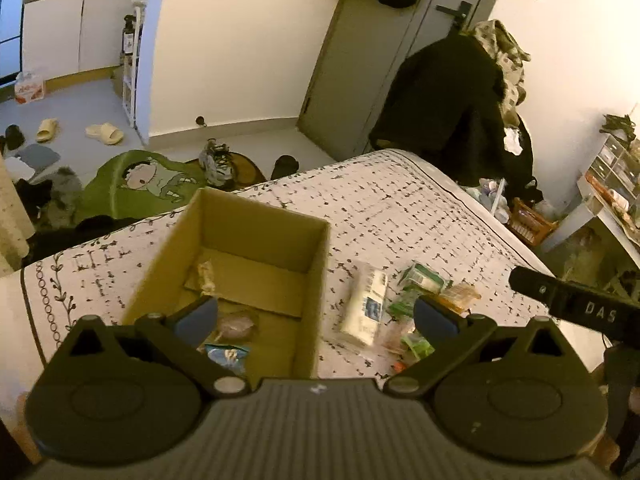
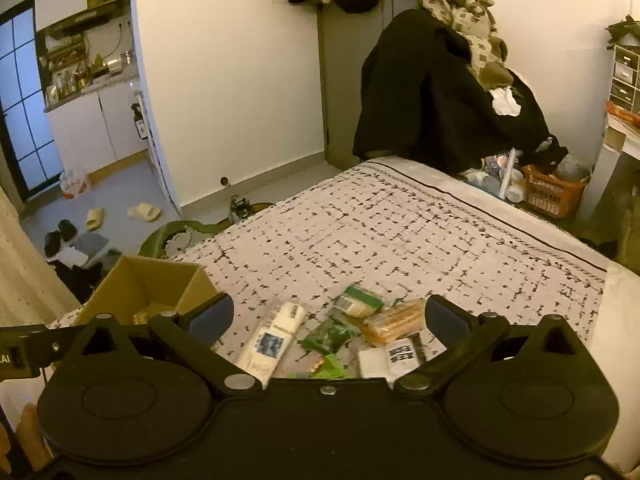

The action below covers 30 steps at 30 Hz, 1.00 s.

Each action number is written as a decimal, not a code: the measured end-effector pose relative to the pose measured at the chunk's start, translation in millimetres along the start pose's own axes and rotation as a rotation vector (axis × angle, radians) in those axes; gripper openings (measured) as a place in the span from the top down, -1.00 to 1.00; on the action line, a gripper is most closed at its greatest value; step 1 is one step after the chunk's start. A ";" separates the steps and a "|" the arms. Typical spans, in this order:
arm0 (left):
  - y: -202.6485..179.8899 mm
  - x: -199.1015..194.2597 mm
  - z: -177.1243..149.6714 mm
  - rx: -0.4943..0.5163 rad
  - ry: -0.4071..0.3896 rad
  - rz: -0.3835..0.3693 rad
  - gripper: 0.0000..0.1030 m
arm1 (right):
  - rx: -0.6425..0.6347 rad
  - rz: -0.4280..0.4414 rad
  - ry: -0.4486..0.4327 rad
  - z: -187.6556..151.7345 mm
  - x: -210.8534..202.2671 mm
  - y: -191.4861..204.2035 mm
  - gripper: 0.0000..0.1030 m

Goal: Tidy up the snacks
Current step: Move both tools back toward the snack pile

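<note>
An open cardboard box (image 1: 256, 220) stands on the bed with a tan packet (image 1: 206, 276), a pink packet (image 1: 236, 326) and a blue packet (image 1: 226, 356) on its floor. My left gripper (image 1: 316, 316) hangs open above the box's right wall, holding nothing. Right of the box lie loose snacks: a long white packet (image 2: 272, 340), a green-and-white packet (image 2: 358, 302), an orange packet (image 2: 394, 322), a dark green packet (image 2: 328, 334) and a white-and-black packet (image 2: 394, 356). My right gripper (image 2: 330, 320) is open above this pile, its pads touching nothing.
The patterned quilt (image 2: 400, 232) covers the bed, which drops off at the far and right edges. Behind it a chair piled with dark clothes (image 2: 440, 92), an orange basket (image 2: 552, 192) and a door. Slippers (image 2: 144, 212) and a green rug (image 1: 136, 184) lie on the floor at left.
</note>
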State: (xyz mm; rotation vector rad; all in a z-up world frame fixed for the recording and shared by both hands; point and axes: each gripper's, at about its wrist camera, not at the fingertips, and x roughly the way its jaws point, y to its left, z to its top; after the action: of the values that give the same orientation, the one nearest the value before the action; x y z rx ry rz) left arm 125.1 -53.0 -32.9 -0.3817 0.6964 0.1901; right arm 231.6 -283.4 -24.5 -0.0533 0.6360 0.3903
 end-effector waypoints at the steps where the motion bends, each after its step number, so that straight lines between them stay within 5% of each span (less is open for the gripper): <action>1: -3.1 1.3 -0.7 0.006 -0.003 0.009 -1.00 | 0.005 0.004 0.005 -0.7 0.6 -3.9 -1.00; 18: -50.0 34.4 -15.1 0.043 0.022 -0.015 -0.99 | 0.205 -0.068 0.081 -23.7 24.4 -61.1 -1.00; 30: -70.3 78.4 -45.9 0.025 0.122 -0.095 -0.89 | 0.229 -0.078 0.114 -38.4 36.4 -72.9 -0.99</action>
State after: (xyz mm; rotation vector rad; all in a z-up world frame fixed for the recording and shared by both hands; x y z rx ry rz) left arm 178.0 -132.4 -96.9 -0.4043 0.7987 0.0688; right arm 263.5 -345.0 -81.9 0.1185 0.7854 0.2382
